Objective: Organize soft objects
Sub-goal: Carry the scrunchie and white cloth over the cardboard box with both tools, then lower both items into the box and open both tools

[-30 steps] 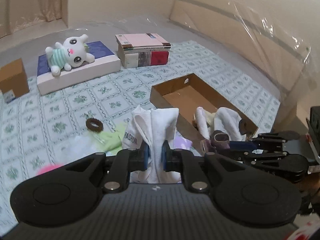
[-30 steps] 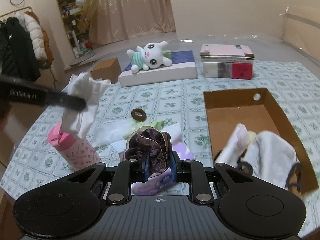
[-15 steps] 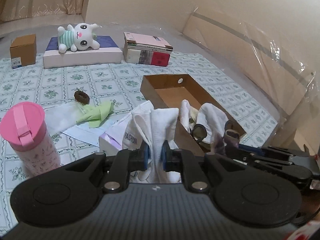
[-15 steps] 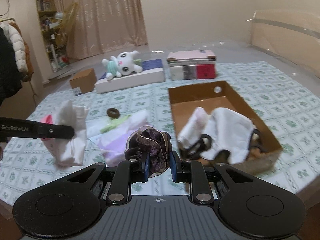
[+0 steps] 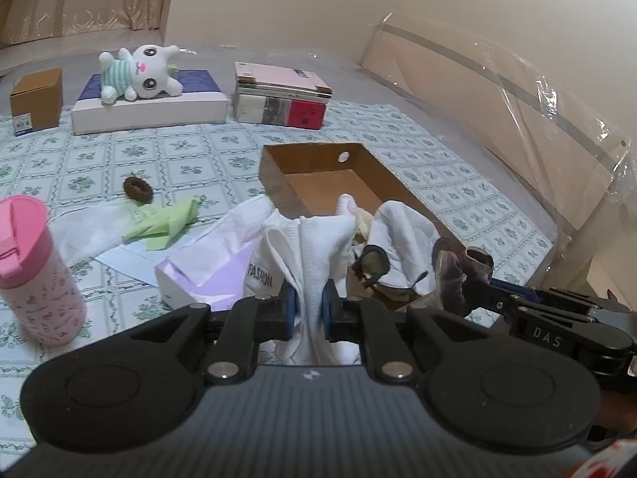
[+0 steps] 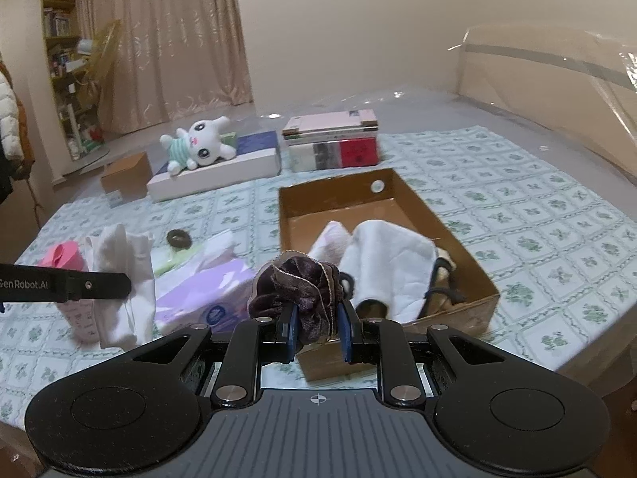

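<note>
My left gripper (image 5: pixel 309 308) is shut on a white folded cloth (image 5: pixel 314 247) marked "FASHION" and holds it up, left of the cardboard box (image 5: pixel 314 161). The cloth also shows in the right wrist view (image 6: pixel 127 271). My right gripper (image 6: pixel 316 330) holds a dark purple scrunchie (image 6: pixel 296 285) over the box's near end (image 6: pixel 402 195); its jaws stand a little apart around it. The scrunchie also shows in the left wrist view (image 5: pixel 458 271). White cloths (image 6: pixel 388 263) and dark hair bands lie in the box.
On the green patterned bed cover lie a purple tissue pack (image 5: pixel 199 275), a pink bottle (image 5: pixel 34 267), green cloth (image 5: pixel 167 223), a brown scrunchie (image 5: pixel 137 189). Behind are a plush rabbit (image 5: pixel 137 71) on a white box, stacked books (image 5: pixel 280 95) and a small carton (image 5: pixel 36 101).
Both grippers have drawn back and turned toward the box. The right gripper's jaws have widened slightly around the scrunchie, which now hangs over the box's near end.
</note>
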